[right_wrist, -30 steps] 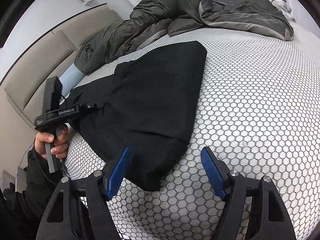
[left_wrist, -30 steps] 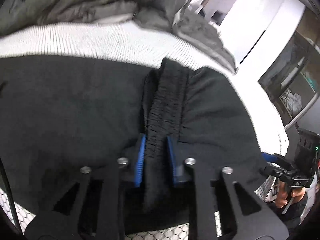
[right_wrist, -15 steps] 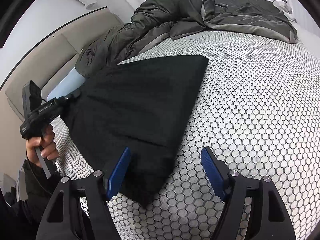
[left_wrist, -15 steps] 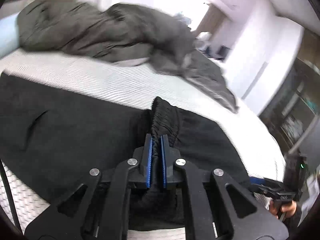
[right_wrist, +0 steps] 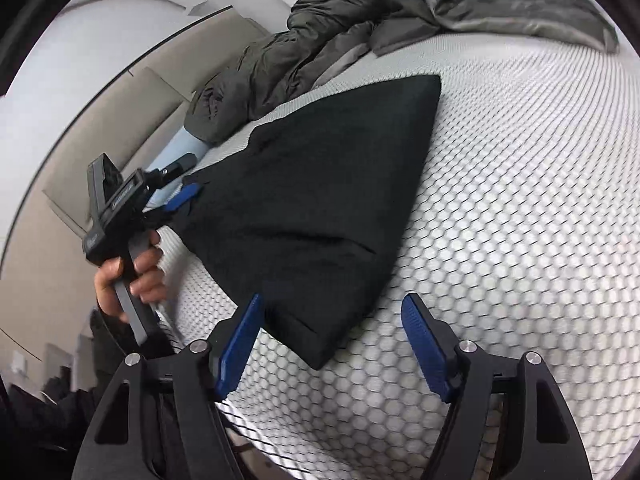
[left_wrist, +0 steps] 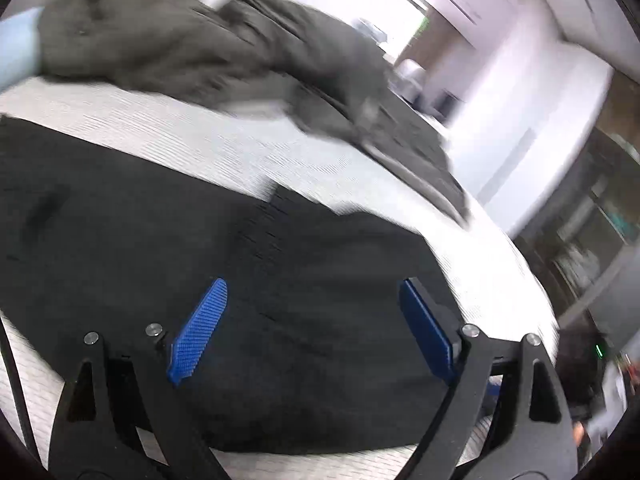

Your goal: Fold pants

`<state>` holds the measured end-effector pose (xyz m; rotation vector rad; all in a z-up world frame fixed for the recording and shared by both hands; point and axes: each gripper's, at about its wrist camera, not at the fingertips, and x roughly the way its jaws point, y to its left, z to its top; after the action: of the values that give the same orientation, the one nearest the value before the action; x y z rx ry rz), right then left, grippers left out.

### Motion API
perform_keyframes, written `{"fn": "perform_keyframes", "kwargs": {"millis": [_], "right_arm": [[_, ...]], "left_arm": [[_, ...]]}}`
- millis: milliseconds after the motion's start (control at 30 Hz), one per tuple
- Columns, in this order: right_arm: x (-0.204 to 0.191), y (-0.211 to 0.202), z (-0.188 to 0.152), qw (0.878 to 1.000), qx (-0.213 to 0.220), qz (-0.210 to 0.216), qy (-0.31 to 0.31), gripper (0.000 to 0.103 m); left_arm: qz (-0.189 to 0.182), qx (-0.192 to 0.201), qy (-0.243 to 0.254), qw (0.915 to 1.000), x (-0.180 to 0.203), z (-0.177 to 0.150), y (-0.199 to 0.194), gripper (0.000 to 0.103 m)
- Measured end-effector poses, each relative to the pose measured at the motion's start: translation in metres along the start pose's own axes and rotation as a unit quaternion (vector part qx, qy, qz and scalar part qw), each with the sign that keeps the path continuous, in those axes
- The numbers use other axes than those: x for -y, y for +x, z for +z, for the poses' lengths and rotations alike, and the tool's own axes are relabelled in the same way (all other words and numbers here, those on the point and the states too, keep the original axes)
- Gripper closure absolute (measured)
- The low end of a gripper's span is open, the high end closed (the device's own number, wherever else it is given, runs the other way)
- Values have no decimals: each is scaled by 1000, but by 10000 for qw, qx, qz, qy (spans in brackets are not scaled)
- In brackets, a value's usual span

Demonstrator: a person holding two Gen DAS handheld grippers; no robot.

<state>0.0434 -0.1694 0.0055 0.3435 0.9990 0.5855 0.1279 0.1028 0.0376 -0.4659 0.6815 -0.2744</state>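
The black pants [right_wrist: 320,200] lie folded flat on the bed's honeycomb-patterned cover [right_wrist: 520,220]; they also fill the left wrist view [left_wrist: 280,300]. My left gripper [left_wrist: 312,328] is open and empty just above the waistband end; it also shows in the right wrist view [right_wrist: 182,184] at the pants' left edge, held by a hand. My right gripper [right_wrist: 334,340] is open and empty, with the pants' near corner between its blue fingers.
A rumpled dark grey duvet [right_wrist: 360,20] lies across the far side of the bed, also in the left wrist view [left_wrist: 200,48]. A pale blue pillow [right_wrist: 172,152] and a beige padded headboard [right_wrist: 100,128] are at the left. Cabinets [left_wrist: 592,220] stand beyond the bed.
My left gripper was shut on the bunched waistband half a second ago; it is now open and the waistband lies flat. The right gripper stayed open in place.
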Motion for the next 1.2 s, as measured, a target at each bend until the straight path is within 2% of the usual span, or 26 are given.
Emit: {"fn": "perform_keyframes", "kwargs": {"millis": [100, 133, 233, 267, 400, 500, 567, 633, 700, 767, 833, 867, 900, 933, 967, 1000, 1033, 1100, 1200], "right_arm": [[8, 14, 7, 9991, -6, 79, 426, 60], [9, 17, 9, 9986, -23, 31, 519, 73], [9, 15, 3, 9984, -61, 193, 535, 96], [6, 11, -2, 9986, 12, 216, 486, 97], [-3, 11, -26, 9989, -131, 335, 304, 97], [-10, 3, -22, 9998, -68, 197, 75, 93], [-4, -9, -16, 9991, 111, 342, 213, 73], [7, -25, -11, 9974, 461, 380, 410, 59], [21, -34, -7, 9948, 692, 328, 671, 58], [35, -34, -5, 9919, 701, 346, 998, 58], [41, -31, -5, 9906, 638, 262, 1182, 58], [42, -29, -4, 9903, 612, 246, 1221, 58], [41, -28, -3, 9906, 598, 241, 1209, 58], [44, -30, -3, 9910, 599, 230, 1178, 58], [42, -29, -1, 9914, 600, 211, 1141, 58], [38, -24, 3, 9918, 593, 192, 1117, 58], [35, -20, 5, 9920, 581, 173, 1107, 58], [36, -16, 9, 9918, 567, 166, 1134, 58], [40, -6, 22, 9902, 594, 231, 1239, 58]], "left_arm": [[-386, -563, 366, 9970, 38, -23, 30, 17], [-416, -732, 487, 9953, 49, -31, 41, 17], [-5, -918, 825, 9924, 65, -45, 65, 17], [47, -932, 815, 9923, 66, -46, 68, 17], [39, -931, 682, 9933, 68, -48, 67, 17], [-149, -896, 713, 9933, 77, -46, 57, 18], [-408, -642, 1080, 9912, 94, -51, 41, 17], [-658, -493, 1564, 9843, 116, -65, 29, 17], [-922, -524, 2024, 9735, 139, -82, 23, 17], [-1075, -623, 2577, 9582, 163, -106, 19, 17], [-991, -655, 2987, 9469, 179, -124, 22, 19], [-796, -731, 3155, 9428, 186, -133, 29, 21], [-594, -800, 3253, 9403, 189, -141, 35, 31], [-358, -835, 3323, 9388, 191, -147, 41, 47], [-98, -765, 3419, 9366, 191, -154, 47, 57], [-34, -668, 3487, 9348, 192, -158, 48, 81], [-16, -578, 3547, 9332, 194, -161, 46, 98], [-36, -355, 3608, 9320, 197, -162, 37, 98], [-63, -279, 3858, 9222, 200, -168, 27, 99]]}}
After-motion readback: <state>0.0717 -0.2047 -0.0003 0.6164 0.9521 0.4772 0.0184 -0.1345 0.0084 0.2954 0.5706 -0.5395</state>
